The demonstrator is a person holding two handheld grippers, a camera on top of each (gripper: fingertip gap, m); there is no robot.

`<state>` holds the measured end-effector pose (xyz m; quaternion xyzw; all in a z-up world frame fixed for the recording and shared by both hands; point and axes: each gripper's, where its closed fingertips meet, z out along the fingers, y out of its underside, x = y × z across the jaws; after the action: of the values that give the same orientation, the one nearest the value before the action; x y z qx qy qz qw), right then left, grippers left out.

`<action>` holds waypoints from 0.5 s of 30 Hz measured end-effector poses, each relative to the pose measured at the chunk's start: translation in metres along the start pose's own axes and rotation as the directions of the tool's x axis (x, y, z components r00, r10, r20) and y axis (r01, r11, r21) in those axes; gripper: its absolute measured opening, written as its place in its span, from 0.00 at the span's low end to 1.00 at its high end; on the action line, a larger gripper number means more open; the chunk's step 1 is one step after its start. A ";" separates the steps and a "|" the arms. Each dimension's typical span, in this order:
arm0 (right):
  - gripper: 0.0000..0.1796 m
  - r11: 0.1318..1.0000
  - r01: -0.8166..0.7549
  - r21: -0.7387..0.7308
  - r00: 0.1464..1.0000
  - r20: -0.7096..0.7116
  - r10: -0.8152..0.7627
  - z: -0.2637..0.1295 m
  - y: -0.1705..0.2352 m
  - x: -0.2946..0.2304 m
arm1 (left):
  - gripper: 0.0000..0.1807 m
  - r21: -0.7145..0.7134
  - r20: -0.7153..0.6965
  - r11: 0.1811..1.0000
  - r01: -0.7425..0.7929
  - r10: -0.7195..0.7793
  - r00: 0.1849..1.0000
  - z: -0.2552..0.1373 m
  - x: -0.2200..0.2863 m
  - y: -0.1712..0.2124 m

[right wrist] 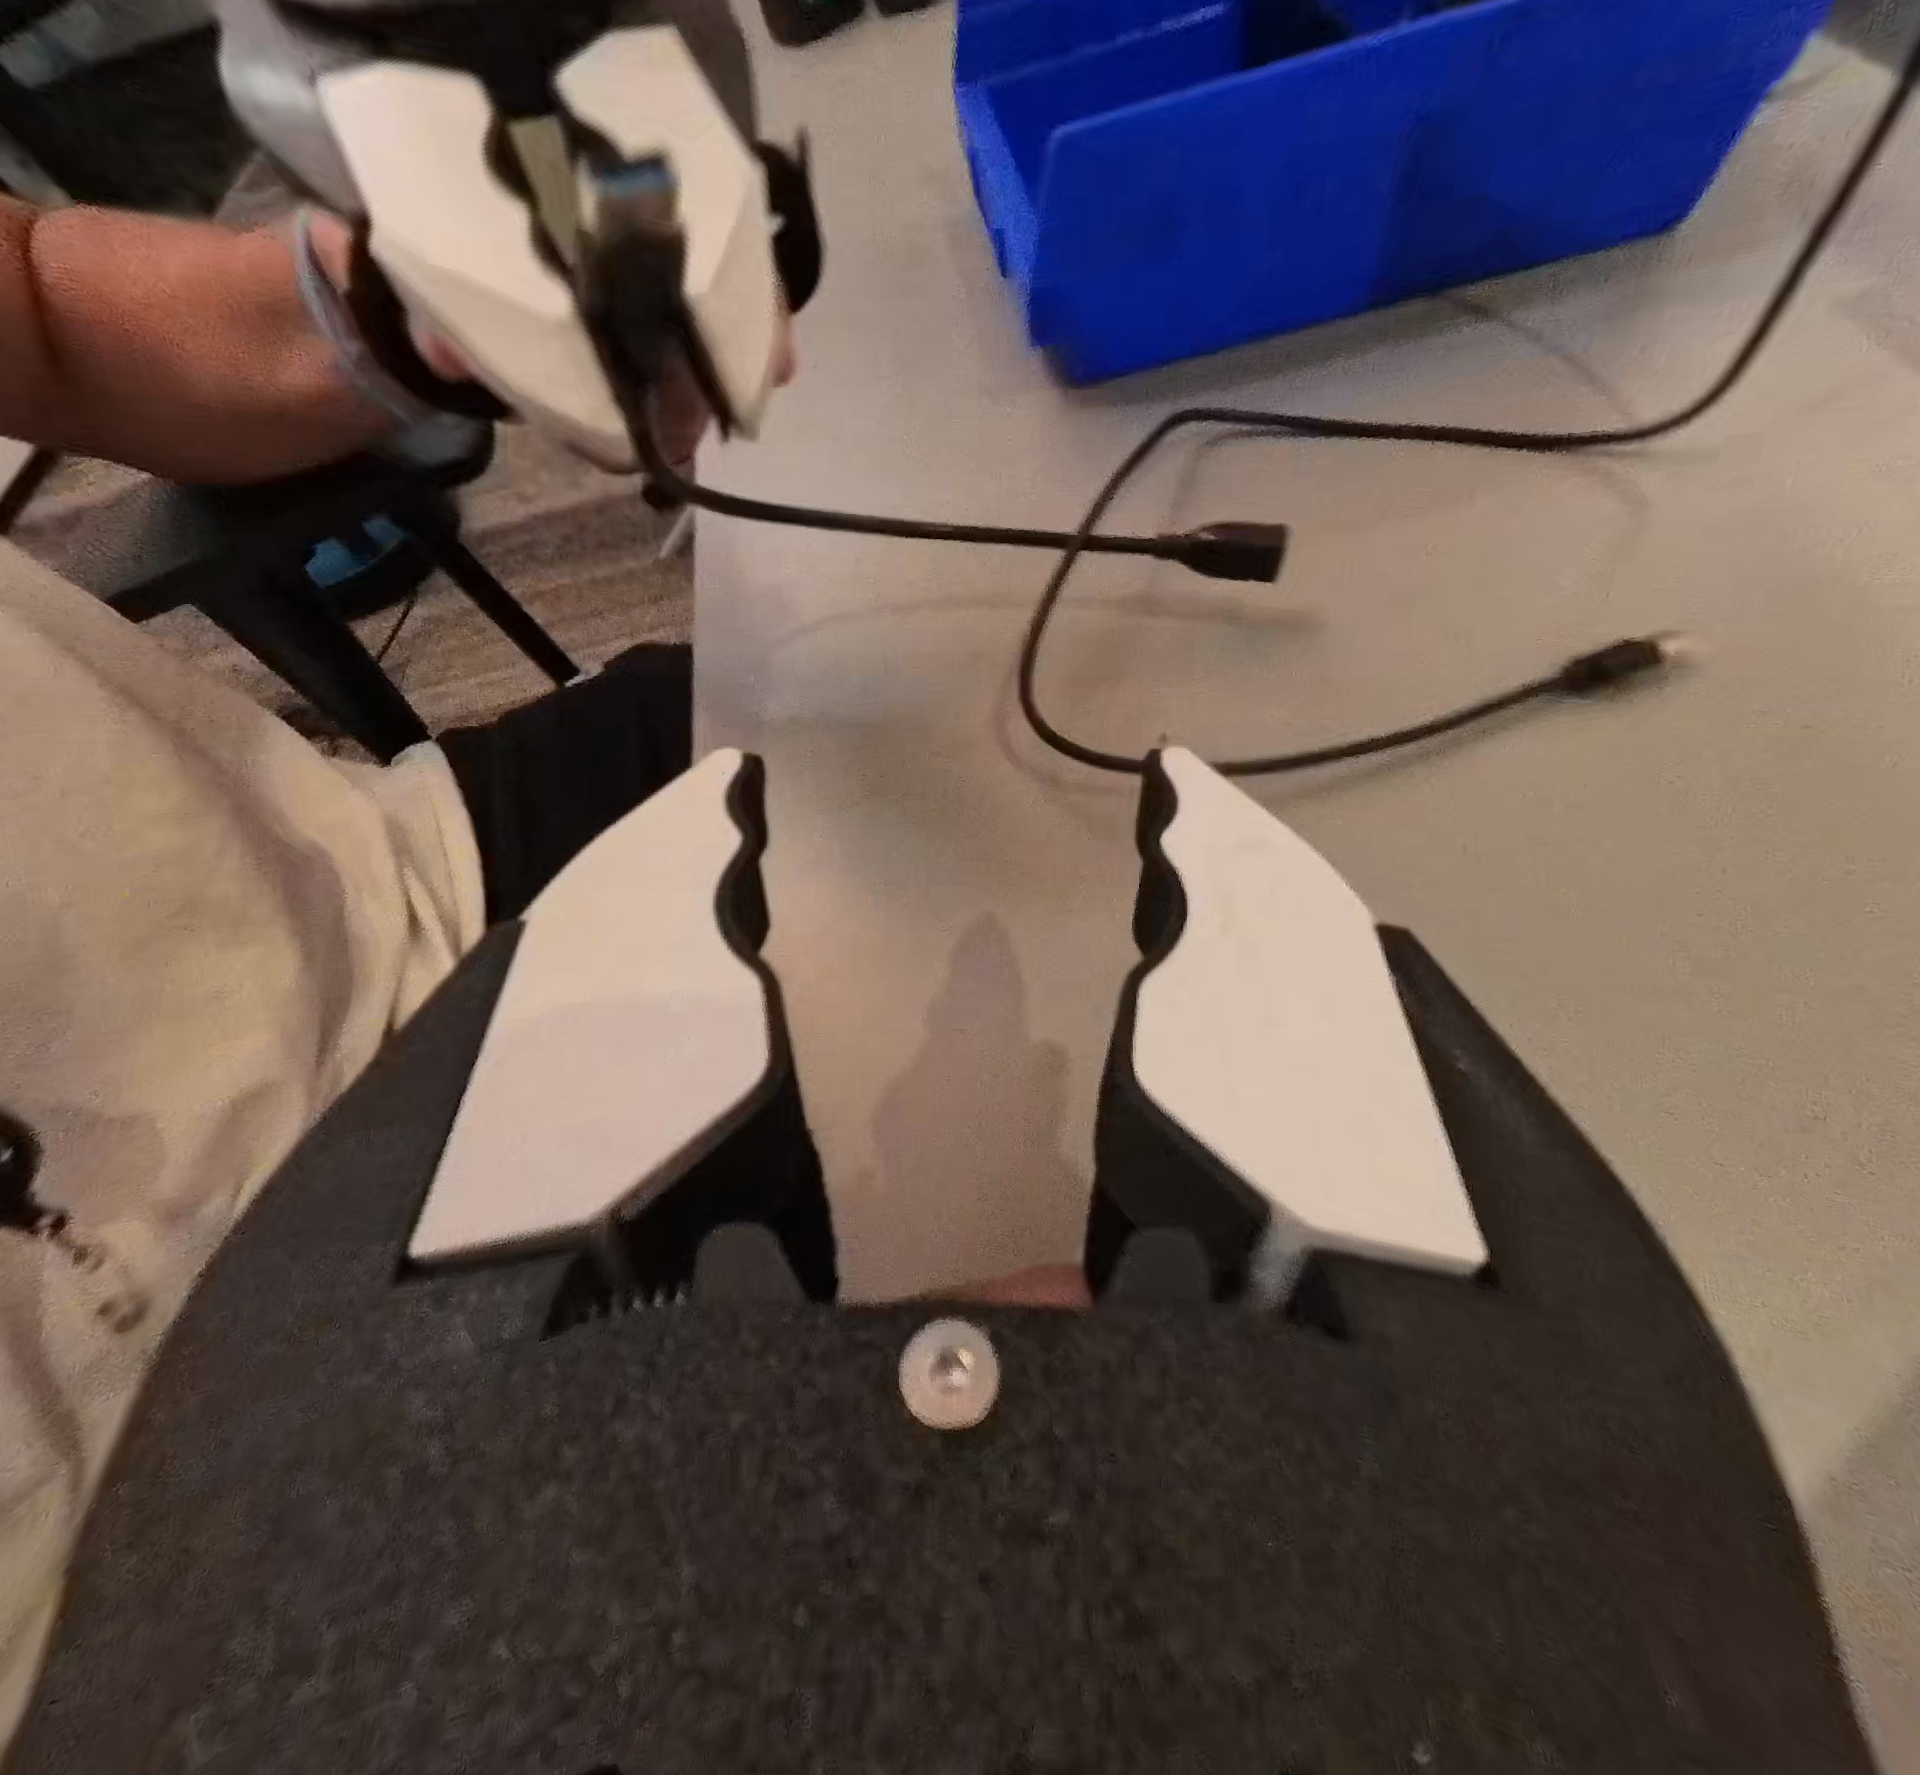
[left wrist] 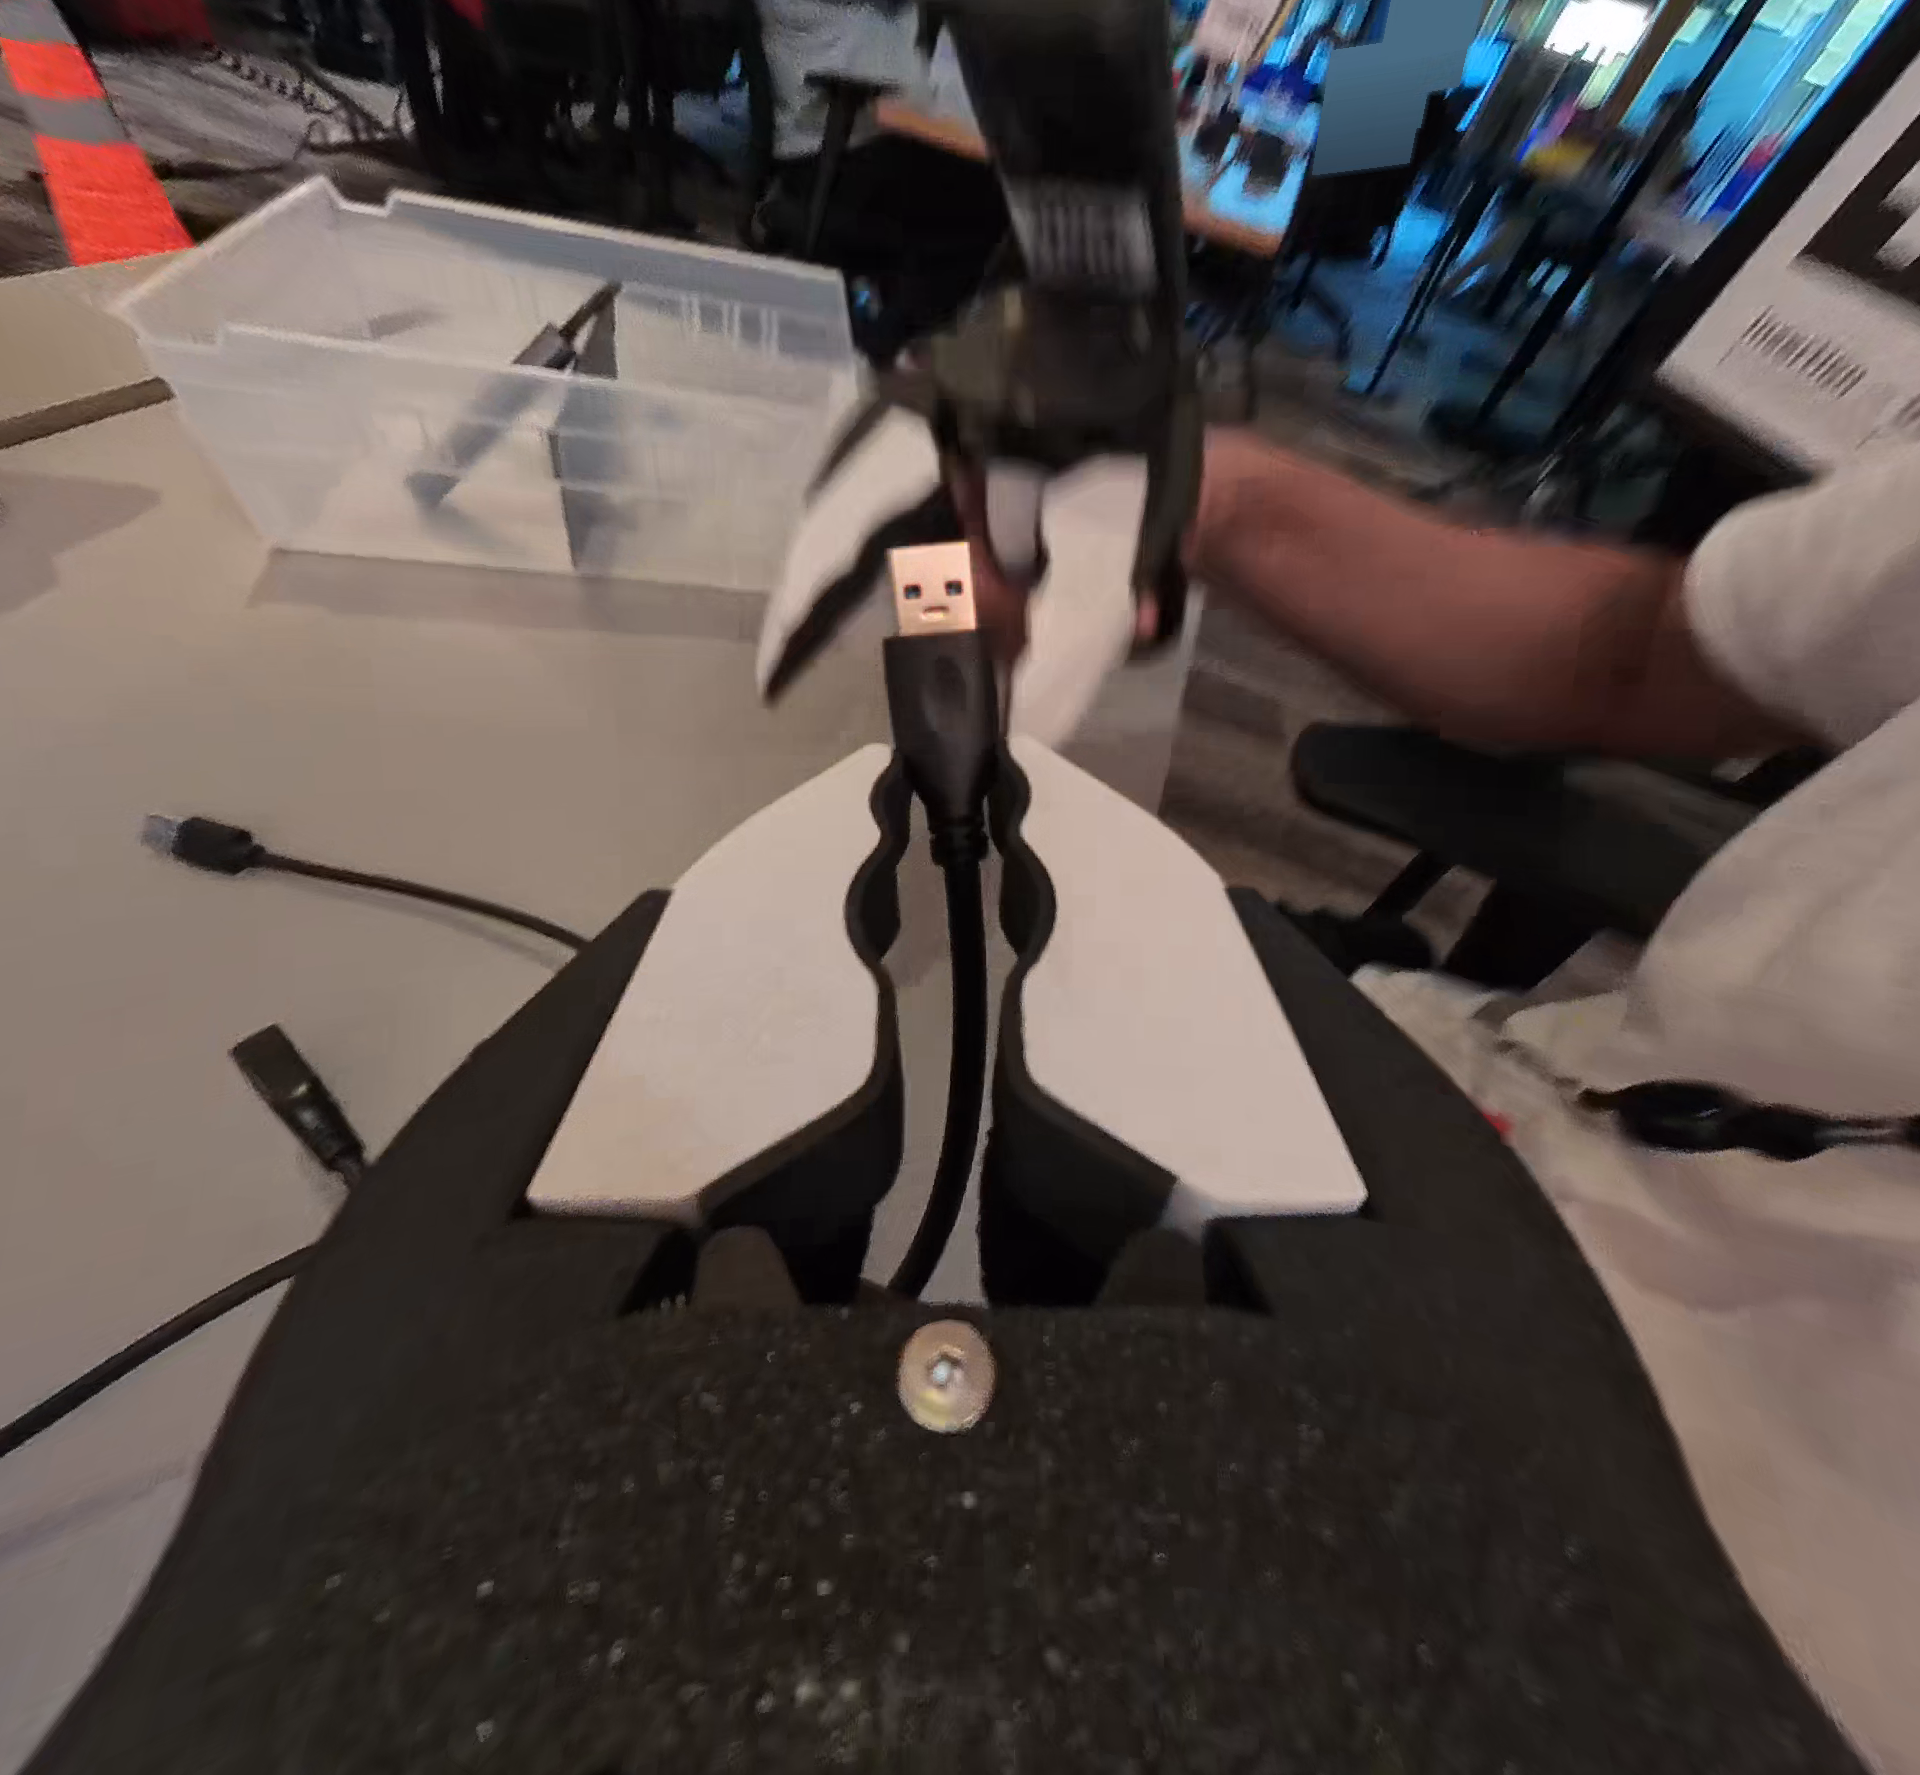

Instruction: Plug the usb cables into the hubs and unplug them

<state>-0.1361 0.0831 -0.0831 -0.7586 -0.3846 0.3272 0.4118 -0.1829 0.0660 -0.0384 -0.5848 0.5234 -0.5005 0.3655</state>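
Up close, the left gripper (left wrist: 948,790) has its jaws drawn together on a black usb cable (left wrist: 961,946), gripping the moulded body of the plug so that the metal plug tip (left wrist: 932,591) sticks out past the fingertips, upright and free in the air; the cord runs back between the white fingers (left wrist: 748,987) toward the gripper body. From the right wrist view the same cable hangs out of that gripper and bends across to a black connector end (right wrist: 1231,551) close over or on the grey worktop (right wrist: 1558,998), which of the two cannot be told. The right gripper (right wrist: 951,769) has its jaws spread wide with nothing between them, hovering over the worktop near its front edge. A second, thinner black cable (right wrist: 1049,645) loops over the worktop beyond it, ending in a small plug (right wrist: 1605,671). A blue bin (right wrist: 1351,136) with dividers stands farther back on that side, and a clear plastic bin (left wrist: 499,416) stands on the worktop in the left wrist view, holding a dark stick-shaped item too blurred to identify.
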 end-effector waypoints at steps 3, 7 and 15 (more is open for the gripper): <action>0.37 0.984 0.032 0.177 0.999 -0.020 -0.028 0.038 -0.007 -0.030 | 0.08 0.124 -0.111 0.984 0.128 -0.115 0.987 -0.009 0.009 -0.023; 0.36 0.966 0.071 0.248 0.997 -0.038 -0.063 0.073 -0.030 -0.051 | 0.08 0.261 -0.230 0.932 0.249 -0.191 0.954 -0.014 0.022 -0.047; 0.00 0.948 0.124 0.294 0.991 0.003 -0.130 0.081 -0.034 -0.072 | 0.08 0.392 -0.265 0.865 0.313 -0.220 0.939 -0.034 0.024 -0.066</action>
<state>-0.2479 0.0639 -0.0760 -0.6593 -0.3844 0.3618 0.5355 -0.2011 0.0576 0.0372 -0.5005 0.3503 -0.7082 0.3539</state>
